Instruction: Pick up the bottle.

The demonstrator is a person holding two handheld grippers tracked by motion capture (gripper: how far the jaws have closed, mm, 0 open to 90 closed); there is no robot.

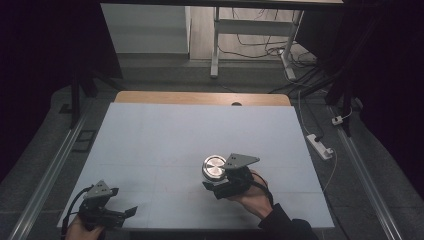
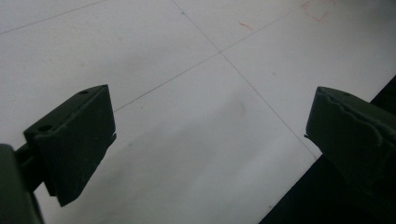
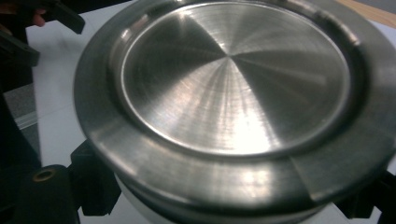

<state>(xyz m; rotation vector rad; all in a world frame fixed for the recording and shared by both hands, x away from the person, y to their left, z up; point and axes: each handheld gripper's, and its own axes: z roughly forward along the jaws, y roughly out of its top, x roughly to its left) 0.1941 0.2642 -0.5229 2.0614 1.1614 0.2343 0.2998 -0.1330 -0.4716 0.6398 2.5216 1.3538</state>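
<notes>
We find the round steel lid pinched flat-side up in our right gripper over the white mat's near-middle — well right of our left gripper, which waits spread and empty at the mat's near-left corner — so the right hand is the nearer.

The round lid, clamped in the right gripper, looks like brushed metal, its flat centre glossy with fine radial streaks and its broad rim a duller satin grey. Left of the lid, the left gripper has matt black jaws, probably plastic, with slightly rough edges, spread over the white mat, which is smooth, matt and faintly scuffed, though paper or plastic is hard to tell. Beyond the lid, the table shows a bare wooden edge, smooth and lightly sheened.
</notes>
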